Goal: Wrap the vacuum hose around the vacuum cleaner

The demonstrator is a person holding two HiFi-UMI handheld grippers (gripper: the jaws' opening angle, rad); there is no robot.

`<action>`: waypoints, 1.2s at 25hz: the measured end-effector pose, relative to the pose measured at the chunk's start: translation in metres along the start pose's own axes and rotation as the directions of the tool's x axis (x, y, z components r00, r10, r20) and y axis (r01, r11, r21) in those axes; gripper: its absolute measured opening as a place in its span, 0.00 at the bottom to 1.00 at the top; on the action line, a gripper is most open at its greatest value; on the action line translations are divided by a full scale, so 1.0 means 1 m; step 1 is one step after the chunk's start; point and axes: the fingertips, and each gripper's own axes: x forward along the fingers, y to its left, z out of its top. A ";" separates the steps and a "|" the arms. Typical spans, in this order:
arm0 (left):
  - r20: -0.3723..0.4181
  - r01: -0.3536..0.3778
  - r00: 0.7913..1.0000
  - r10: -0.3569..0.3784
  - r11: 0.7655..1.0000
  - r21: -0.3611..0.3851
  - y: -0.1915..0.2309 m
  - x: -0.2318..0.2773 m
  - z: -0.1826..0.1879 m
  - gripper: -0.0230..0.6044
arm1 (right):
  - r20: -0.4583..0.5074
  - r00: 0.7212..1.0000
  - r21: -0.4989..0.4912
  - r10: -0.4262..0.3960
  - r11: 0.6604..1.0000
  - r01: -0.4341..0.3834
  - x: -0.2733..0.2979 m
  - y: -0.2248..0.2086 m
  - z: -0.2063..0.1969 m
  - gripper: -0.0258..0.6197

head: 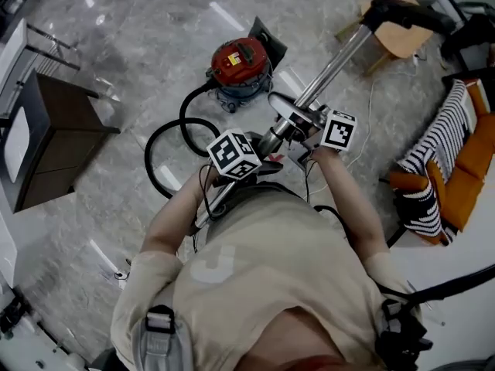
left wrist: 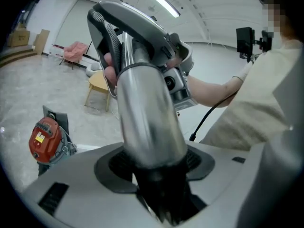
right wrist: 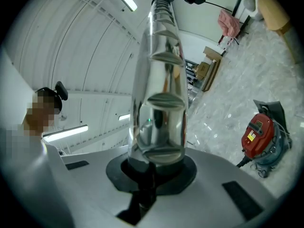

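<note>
**Grip state:** Both tongs are clamping on the chrome wand [head: 334, 62]. L gripper [head: 249, 159] is gripping lower down, nr the person's chest. R gripper [head: 313, 127] is gripping just above it. Each gripper view is showing the tube filling the jaws, no gap. The wand is angling up and away to its black handle [head: 402, 10].

**Task items:** Red vacuum cleaner [head: 241, 62] is sitting on the marble floor [head: 116, 22] ahead, well apart from both grippers. Black hose [head: 172, 134] is lying in loose loops btw canister and person. Nothing is wrapped yet.

**Step in hand (judgement):** The person is prob. bringing the wand over to the canister.
- Both grips are needing to stay firm, as the polished tube is likely to slip or roll.
- The hose is best fed w/o kinks, starting at the canister's port and laying turns snug ard the body.

**Surroundings:**
- Dark wooden side table [head: 54, 137] is standing at left.
- Wooden stool [head: 398, 37] is standing just beyond the handle.
- Striped cloth [head: 442, 141] and orange cushion [head: 476, 161] are lying at right.

**Obstructions:**
- The floor loops are lying nr the person, posing a snag/trip risk.
- The handle is appearing close to the stool from above, so the swing there is needing care.
</note>
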 end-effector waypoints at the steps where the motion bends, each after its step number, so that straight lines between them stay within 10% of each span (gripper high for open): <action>1: 0.012 0.045 0.999 -0.044 0.999 -0.016 0.009 -0.003 0.008 0.42 | -0.002 1.000 -0.007 -0.008 1.000 0.008 0.007 -0.008 0.011 0.07; 6: 0.105 0.159 0.984 -0.145 0.978 -0.137 0.020 -0.007 0.021 0.20 | -0.008 1.000 -0.001 -0.027 1.000 0.027 0.015 -0.023 0.023 0.07; 15: 0.141 -0.067 0.985 0.094 0.981 -0.183 0.061 -0.020 0.024 0.19 | -0.130 0.990 0.013 0.045 0.999 -0.044 0.053 -0.036 0.024 0.07; 21: 0.157 -0.196 0.957 0.244 0.942 -0.273 0.098 -0.023 0.032 0.19 | -0.279 0.960 0.007 0.006 1.000 -0.004 0.072 -0.066 0.029 0.11; 25: 0.150 -0.309 0.917 0.369 0.897 -0.318 0.123 -0.019 0.048 0.19 | -0.271 0.962 0.021 -0.045 0.998 0.053 0.051 -0.100 0.061 0.41; 30: 0.125 -0.433 0.853 0.507 0.820 -0.375 0.162 0.016 0.098 0.19 | -0.290 0.954 0.112 0.076 0.993 -0.045 0.016 -0.132 0.118 0.49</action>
